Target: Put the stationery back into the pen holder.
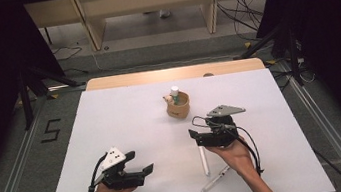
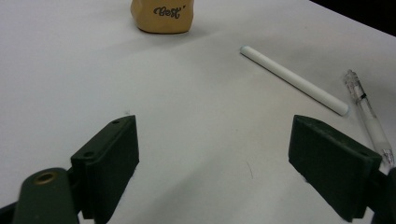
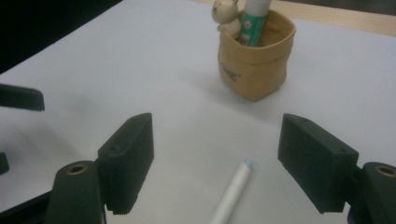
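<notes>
Two hand-held grippers (image 1: 144,170) (image 1: 194,137) spread, empty | white stick (image 1: 204,160) flat, long axis toward pouch (image 1: 178,106)

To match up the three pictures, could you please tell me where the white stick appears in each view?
High view: white stick lower centre-right, below the right hand-held gripper.
Left gripper view: upper right, beside the clear pen.
Right gripper view: bottom centre, between the jaws.
Shared landmark: tan pouch.

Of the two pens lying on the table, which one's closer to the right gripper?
The opaque white pen: it lies directly below the right gripper, between its open jaws. The clear-barrelled pen lies farther back, beside the hand.
</notes>
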{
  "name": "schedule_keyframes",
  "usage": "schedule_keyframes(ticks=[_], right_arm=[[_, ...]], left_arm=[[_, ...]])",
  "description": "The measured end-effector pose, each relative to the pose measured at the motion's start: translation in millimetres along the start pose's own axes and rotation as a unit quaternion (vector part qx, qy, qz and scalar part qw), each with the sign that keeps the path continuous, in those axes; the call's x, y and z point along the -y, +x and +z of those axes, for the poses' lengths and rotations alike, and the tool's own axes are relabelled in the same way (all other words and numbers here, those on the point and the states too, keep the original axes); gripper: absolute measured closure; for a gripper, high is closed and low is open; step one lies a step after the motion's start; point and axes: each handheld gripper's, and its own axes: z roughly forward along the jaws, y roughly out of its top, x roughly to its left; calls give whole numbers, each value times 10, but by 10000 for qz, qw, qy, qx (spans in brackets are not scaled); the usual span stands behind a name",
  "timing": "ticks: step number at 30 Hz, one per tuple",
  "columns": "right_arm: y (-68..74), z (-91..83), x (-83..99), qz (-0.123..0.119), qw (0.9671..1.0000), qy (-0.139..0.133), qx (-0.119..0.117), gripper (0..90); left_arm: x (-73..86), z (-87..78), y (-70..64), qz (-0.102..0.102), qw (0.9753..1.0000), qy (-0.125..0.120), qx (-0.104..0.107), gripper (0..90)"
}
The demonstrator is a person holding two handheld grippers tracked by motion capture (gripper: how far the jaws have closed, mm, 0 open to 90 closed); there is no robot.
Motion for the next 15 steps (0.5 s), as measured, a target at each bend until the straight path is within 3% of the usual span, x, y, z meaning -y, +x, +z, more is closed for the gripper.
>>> schedule_keyframes(ticks=[4,15], right_arm=[[74,8,77,-174,9998,118,-14,286],[126,43,259,-228,9988,438,28,302]], left_arm=[[0,-8,5,-16,10000,-11,-5,157],[-3,-19,17,-40,10000,-39,-33,157]])
